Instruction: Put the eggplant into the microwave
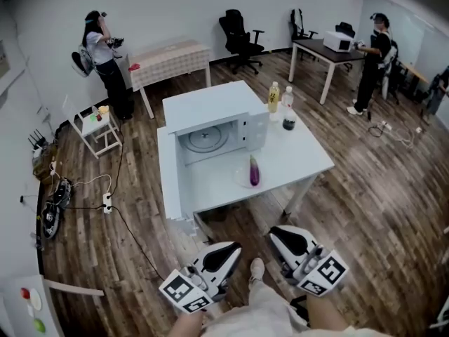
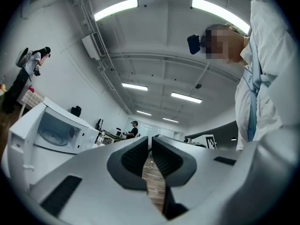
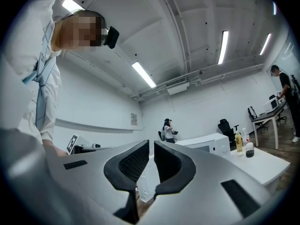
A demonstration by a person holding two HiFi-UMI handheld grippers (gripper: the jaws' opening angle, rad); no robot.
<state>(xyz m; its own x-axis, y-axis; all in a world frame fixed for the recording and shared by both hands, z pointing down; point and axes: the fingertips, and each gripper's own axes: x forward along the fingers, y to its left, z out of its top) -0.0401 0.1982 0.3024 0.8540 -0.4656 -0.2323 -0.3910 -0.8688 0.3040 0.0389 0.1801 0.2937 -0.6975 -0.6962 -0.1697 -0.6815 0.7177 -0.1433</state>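
Eggplant (image 1: 254, 171) was seen on the table (image 1: 298, 161), near the microwave (image 1: 210, 111) door, well apart from and farther off than L gripper (image 1: 232, 249) & R gripper (image 1: 278, 234) — both were found shut, nothing gripped.

The wearer's legs (image 1: 270, 314) run off the head view's bottom edge. The top of the microwave (image 1: 210, 107) hides the back of its cavity. Labels on the bottles (image 1: 273, 98) beside it are too small to read. A dark shape (image 1: 438, 90), cut off at the right edge, cannot be identified.
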